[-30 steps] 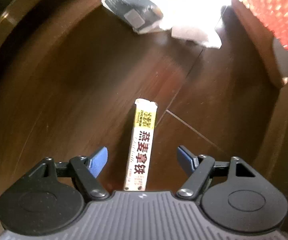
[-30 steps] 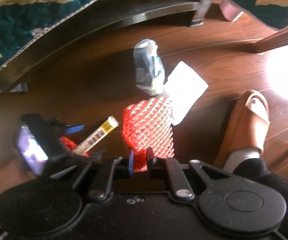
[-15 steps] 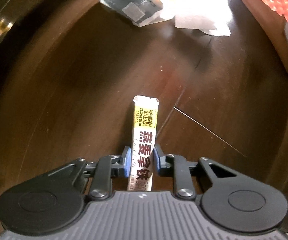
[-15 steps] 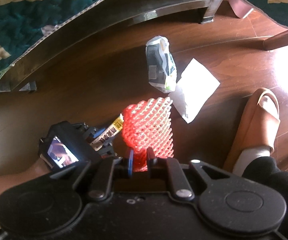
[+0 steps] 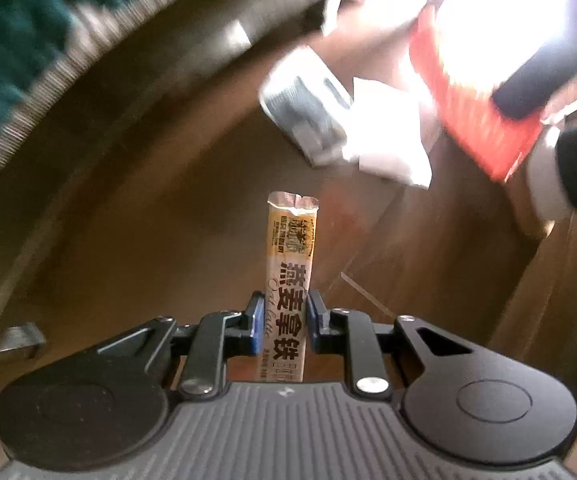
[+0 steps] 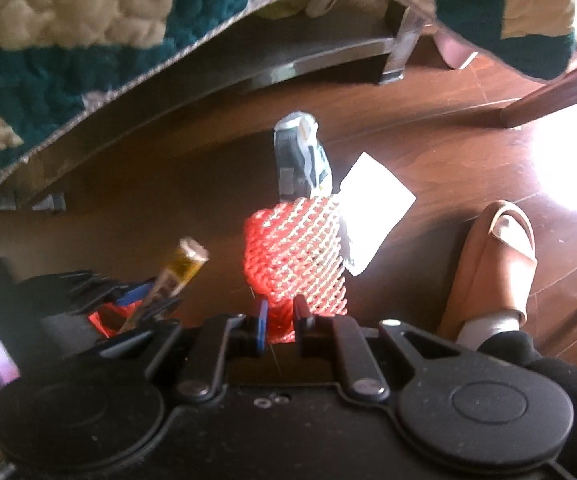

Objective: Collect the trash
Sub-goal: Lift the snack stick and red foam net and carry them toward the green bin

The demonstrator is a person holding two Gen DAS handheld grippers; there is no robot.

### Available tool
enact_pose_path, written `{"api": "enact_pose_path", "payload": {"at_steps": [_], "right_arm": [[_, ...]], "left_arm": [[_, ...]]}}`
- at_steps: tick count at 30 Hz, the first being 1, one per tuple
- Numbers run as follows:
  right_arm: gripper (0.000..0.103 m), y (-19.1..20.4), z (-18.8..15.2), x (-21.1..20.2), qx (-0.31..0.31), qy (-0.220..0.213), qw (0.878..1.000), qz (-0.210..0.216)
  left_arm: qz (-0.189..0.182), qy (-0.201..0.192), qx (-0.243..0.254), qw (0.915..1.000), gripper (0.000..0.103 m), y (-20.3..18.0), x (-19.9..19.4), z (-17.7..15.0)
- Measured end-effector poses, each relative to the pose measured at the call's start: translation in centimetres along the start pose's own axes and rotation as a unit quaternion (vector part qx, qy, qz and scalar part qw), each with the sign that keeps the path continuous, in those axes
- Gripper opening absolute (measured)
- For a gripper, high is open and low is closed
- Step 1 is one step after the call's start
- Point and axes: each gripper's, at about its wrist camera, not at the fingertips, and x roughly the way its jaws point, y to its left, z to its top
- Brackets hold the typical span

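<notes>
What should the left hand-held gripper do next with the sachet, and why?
Probably carry the sachet over to the red net and let go there. The left hand-held gripper is shut on the sachet, clear of the floor, and the right hand-held gripper holds the net beside it. A wrapper and paper remain on the floor.

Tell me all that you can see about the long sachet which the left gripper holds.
The sachet is a slim stick packet, glossy like foil or plastic, yellow near its torn-open top and white below with dark red Chinese characters. The left gripper is shut on its lower half, blue pads pressing both long edges. It points straight away from the camera, lifted clear of the wooden floor. Nothing else touches it.
</notes>
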Motion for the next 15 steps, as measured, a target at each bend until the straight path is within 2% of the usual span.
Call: {"api": "enact_pose_path", "payload": {"at_steps": [7,11,15], "right_arm": [[0.010,-0.3,-1.4,-6.1,0.025,-0.031,0.998,0.047],[0.010,-0.3,-3.6,-11.7,0.015,-0.063,0.996,0.069],[0.008,0.2,-6.4,-18.6,-0.024,-0.118,0.989,0.084]], "left_arm": [[0.019,-0.057,-0.065,0.9961,0.020,-0.2,-11.8,1.9],[0.035,-0.100,-0.091,0.9903,0.020,-1.5,-18.5,2.2],[0.050,-0.146,-0.113,0.9816,0.020,-3.6,-24.4,2.5]]}}
